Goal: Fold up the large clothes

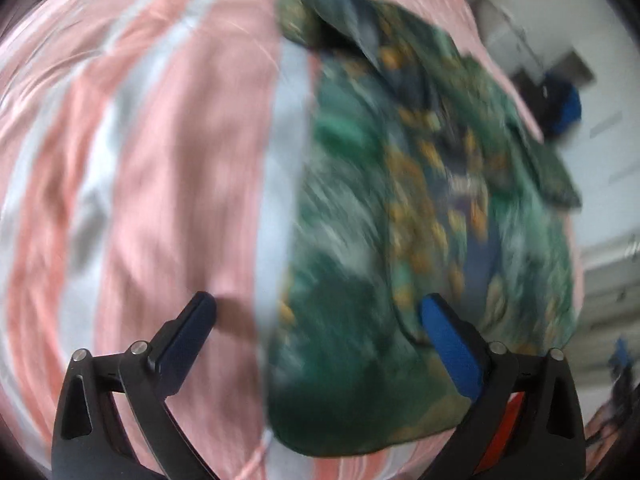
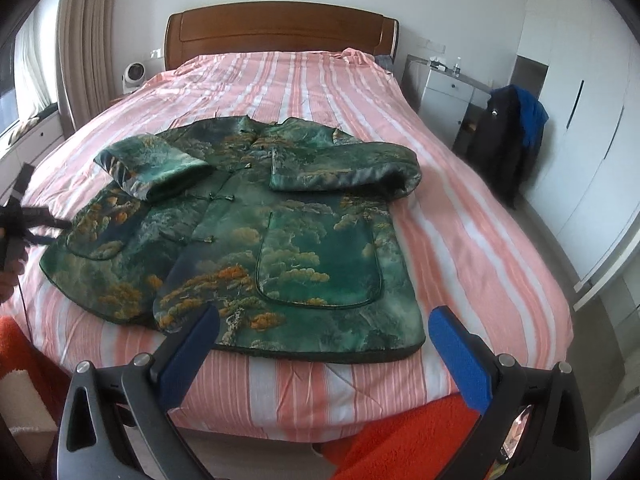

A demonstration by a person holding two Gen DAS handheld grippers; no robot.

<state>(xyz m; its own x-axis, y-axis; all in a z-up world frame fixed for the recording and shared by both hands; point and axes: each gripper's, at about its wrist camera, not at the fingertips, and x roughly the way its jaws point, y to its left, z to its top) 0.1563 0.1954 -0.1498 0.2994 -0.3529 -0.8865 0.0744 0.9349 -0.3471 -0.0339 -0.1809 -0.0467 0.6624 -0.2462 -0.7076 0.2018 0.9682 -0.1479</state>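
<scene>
A green jacket (image 2: pixel 256 224) with orange tree print lies flat, front up, on the pink-and-white striped bed (image 2: pixel 460 216). Both sleeves are folded in across its chest. My right gripper (image 2: pixel 324 320) is open and empty, raised in front of the jacket's near hem at the foot of the bed. My left gripper (image 1: pixel 316 308) is open and empty, close above the jacket's left edge (image 1: pixel 360 240); that view is motion-blurred. The left gripper also shows in the right wrist view (image 2: pixel 36 220) beside the jacket's left side.
A wooden headboard (image 2: pixel 280 28) stands at the far end. A white nightstand (image 2: pixel 444 92) and a chair with dark and blue clothes (image 2: pixel 508 132) stand right of the bed, with white wardrobes (image 2: pixel 580 120) behind. Orange fabric (image 2: pixel 400 440) lies below the foot of the bed.
</scene>
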